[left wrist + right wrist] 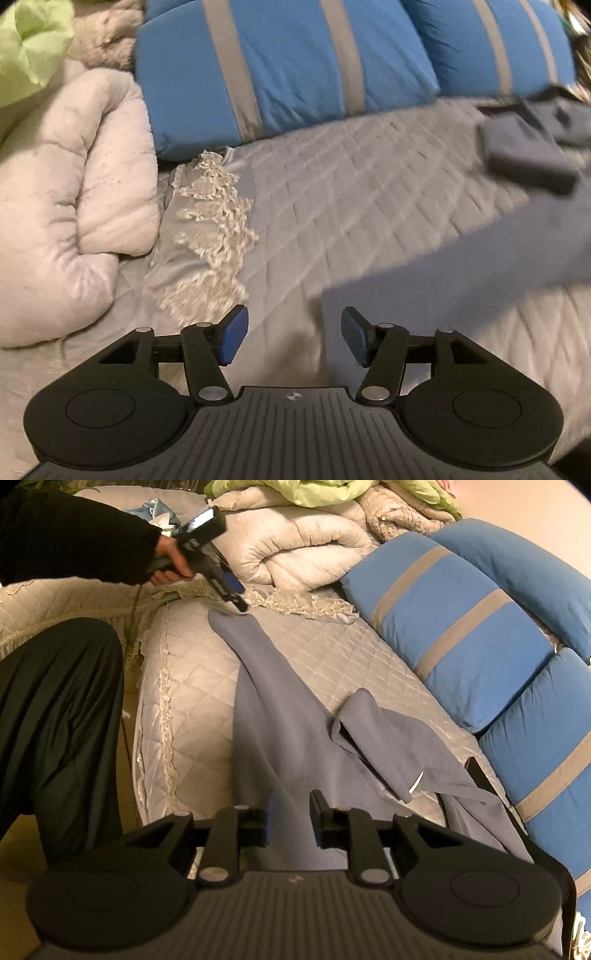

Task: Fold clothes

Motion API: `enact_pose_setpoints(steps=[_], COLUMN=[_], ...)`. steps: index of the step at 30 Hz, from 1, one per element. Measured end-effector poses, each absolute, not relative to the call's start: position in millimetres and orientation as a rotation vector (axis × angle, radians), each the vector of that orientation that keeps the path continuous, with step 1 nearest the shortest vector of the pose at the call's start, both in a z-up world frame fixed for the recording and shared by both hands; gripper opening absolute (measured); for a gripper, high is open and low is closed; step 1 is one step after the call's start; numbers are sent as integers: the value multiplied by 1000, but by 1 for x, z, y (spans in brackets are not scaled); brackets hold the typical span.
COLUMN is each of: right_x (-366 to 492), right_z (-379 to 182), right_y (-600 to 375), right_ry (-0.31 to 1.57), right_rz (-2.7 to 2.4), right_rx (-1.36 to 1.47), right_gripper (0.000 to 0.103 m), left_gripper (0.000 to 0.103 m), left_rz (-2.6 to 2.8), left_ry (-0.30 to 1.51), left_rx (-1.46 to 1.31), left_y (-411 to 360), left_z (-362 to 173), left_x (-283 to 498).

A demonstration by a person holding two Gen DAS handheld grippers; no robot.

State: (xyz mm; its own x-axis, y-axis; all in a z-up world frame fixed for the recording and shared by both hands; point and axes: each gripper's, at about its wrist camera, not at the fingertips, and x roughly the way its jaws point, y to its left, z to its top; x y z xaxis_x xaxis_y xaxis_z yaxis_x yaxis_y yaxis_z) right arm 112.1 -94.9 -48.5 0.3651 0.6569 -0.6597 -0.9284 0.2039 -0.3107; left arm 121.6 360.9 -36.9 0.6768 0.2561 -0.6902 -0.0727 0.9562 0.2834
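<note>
- Grey garment [280,716] lies stretched along the bed [192,686], ready for folding.
- Left gripper [291,338]: jaws apart, empty, clear of the far end.
- Right gripper [290,819]: jaws partly apart around the near hem; grip unclear.

We see a slate-blue garment [280,716] on a pale grey bedcover [332,646] stitched in a diamond quilt pattern, edged with cream lace [295,602]. The pillows [454,627] are bright blue with grey stripes. A rolled duvet [295,557] looks off-white, a crumpled cloth [325,491] lime green. The left hand-held gripper [293,339] is black with blue pads [234,338]; a blurred dark, perhaps charcoal, folded item [524,155] lies far off.
</note>
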Motion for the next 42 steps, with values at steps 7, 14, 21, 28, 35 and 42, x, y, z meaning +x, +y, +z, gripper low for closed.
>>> enact_pose_setpoints(steps=[7,14,21,28,35,42], right_x=[112,110,111,114,117,119], right_z=[-49,-51,-52,-53,-53,-54], right_y=[-94,-93,-89,-89,-93,-96], right_ry=[436,432,437,440,439,446], right_rz=[1151,1163,1165,1142,1128,1110], right_rx=[-761,-771,-776,-770,-761,-756], right_gripper=[40,43,43,46,48,48], left_gripper=[53,47,43,13,5,5], left_rz=[233,194,140,104,211,309], left_ry=[806,792,756,750,700,683], left_rx=[26,187,217,-12,60,190], left_y=[375,359,357,376,363,357], left_z=[-57,-71,-75,-76,-68,-62], left_x=[155,139,133,139,146,168])
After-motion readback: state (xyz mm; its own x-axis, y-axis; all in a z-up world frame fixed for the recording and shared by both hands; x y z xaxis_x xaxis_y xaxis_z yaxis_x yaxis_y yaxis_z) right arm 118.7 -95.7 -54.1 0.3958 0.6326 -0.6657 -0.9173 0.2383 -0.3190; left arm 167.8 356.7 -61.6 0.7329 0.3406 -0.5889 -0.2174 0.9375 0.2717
